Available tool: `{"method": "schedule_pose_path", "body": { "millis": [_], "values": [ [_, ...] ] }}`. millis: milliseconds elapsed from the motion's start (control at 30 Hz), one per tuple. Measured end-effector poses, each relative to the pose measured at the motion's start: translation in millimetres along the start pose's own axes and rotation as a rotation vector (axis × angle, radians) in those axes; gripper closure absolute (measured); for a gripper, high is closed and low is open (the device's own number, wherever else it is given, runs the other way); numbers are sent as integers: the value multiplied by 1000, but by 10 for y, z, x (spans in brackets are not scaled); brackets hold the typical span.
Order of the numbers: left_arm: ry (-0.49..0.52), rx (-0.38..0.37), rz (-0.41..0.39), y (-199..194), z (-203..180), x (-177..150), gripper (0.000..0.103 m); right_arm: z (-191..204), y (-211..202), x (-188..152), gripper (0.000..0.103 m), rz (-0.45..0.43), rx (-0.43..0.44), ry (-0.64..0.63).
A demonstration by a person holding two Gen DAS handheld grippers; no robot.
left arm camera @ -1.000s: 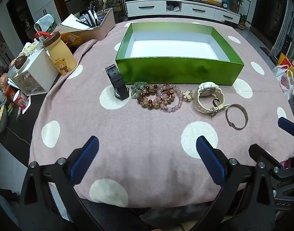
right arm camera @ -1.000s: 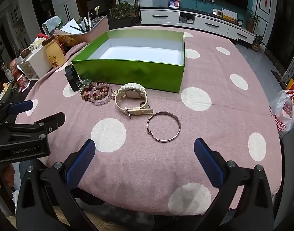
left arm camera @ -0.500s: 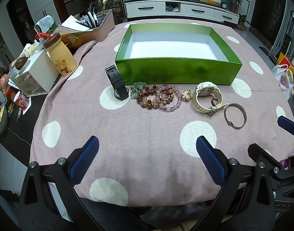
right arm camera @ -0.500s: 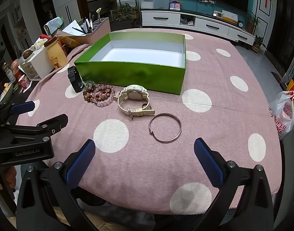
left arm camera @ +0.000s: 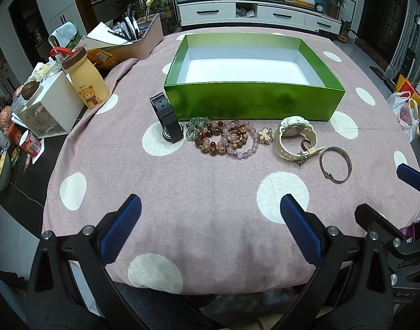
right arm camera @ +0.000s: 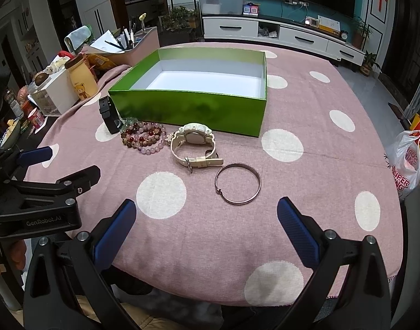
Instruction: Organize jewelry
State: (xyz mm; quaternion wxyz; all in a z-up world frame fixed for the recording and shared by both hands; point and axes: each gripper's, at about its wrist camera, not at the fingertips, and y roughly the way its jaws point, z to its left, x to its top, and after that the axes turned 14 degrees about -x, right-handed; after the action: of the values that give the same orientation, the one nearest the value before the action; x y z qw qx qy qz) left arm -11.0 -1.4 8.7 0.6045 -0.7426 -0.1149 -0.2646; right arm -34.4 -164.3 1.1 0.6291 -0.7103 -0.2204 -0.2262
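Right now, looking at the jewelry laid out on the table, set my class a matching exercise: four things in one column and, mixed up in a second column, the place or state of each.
Things:
1. green box
2. black watch
3. cream watch
4. metal bangle

Places or states:
A. lies nearest the right claw, flat on the cloth
B. stands by the box's left front corner
C. open, nothing inside
D. lies between the bead bracelets and the bangle

Pairs: 1-C, 2-B, 3-D, 4-A
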Motion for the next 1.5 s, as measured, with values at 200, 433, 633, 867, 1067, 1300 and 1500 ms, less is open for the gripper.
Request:
{"method": "schedule_pose_path", "body": {
  "millis": [200,433,633,867,1067,1300,1500],
  "values": [
    [0,0,0,-2,1,-3,2,-6,1,4,1,0,2,1],
    [2,-1,-1,-7,-3,-4,2,-15,-12,0,1,-7,6,3],
    [3,-2,-2,-12,-11,-10,2,-15,-15,1,1,-7,6,2],
    [3,-2,-2,-14,-12,-9,2,-14,-23,3,1,-8,6,3],
    [4,-2,-2,-11,-13,-11,2,-14,-44,1,1,-13,9,4],
    [3,-2,-3,-10,-14,-13,2,-24,-46,-5,1,-13,10,6],
    [11,-6,-4,-16,-39,-15,2,-26,-42,-5,1,-13,10,6]
  ]
}}
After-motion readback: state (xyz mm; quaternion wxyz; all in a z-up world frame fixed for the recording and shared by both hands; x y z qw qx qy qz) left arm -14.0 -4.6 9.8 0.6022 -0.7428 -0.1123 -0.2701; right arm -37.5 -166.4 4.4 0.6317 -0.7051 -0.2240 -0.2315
